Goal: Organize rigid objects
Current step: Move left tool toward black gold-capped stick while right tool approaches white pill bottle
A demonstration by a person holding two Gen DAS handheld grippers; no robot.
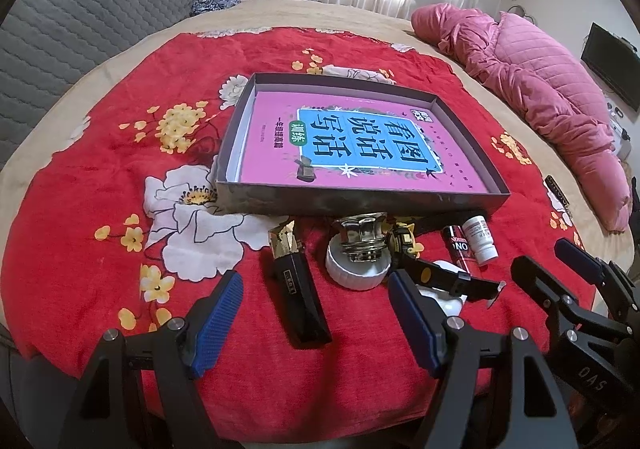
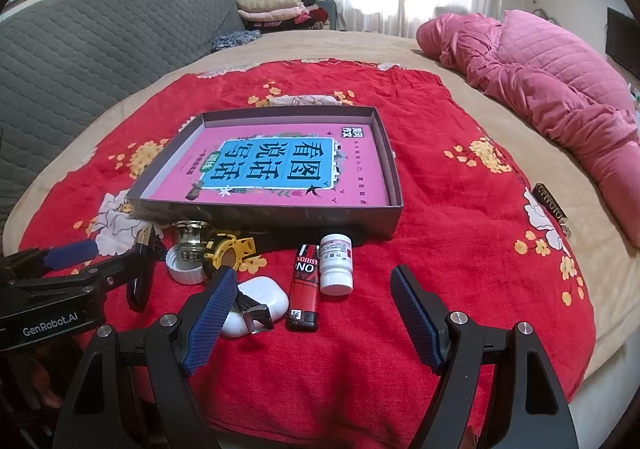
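Note:
A shallow grey box (image 1: 248, 205) (image 2: 256, 215) holding a pink book lies on the red flowered cloth. In front of it lie a black and gold lighter case (image 1: 300, 297), a white cap (image 1: 356, 273) (image 2: 184, 273) with a glass knob in it, a yellow and black watch (image 1: 432, 273) (image 2: 230, 249), a white earbud case (image 2: 260, 305), a red lighter (image 2: 305, 289) (image 1: 456, 249) and a white pill bottle (image 2: 337, 263) (image 1: 480, 239). My left gripper (image 1: 316, 321) is open around the lighter case. My right gripper (image 2: 312, 323) is open, with the red lighter between its fingers.
A pink quilted coat (image 1: 540, 89) (image 2: 560, 89) lies at the right of the bed. A grey quilted headboard (image 1: 80, 21) stands at the left. Folded clothes (image 2: 276, 11) are stacked at the back. A small dark labelled item (image 2: 552, 205) lies near the cloth's right edge.

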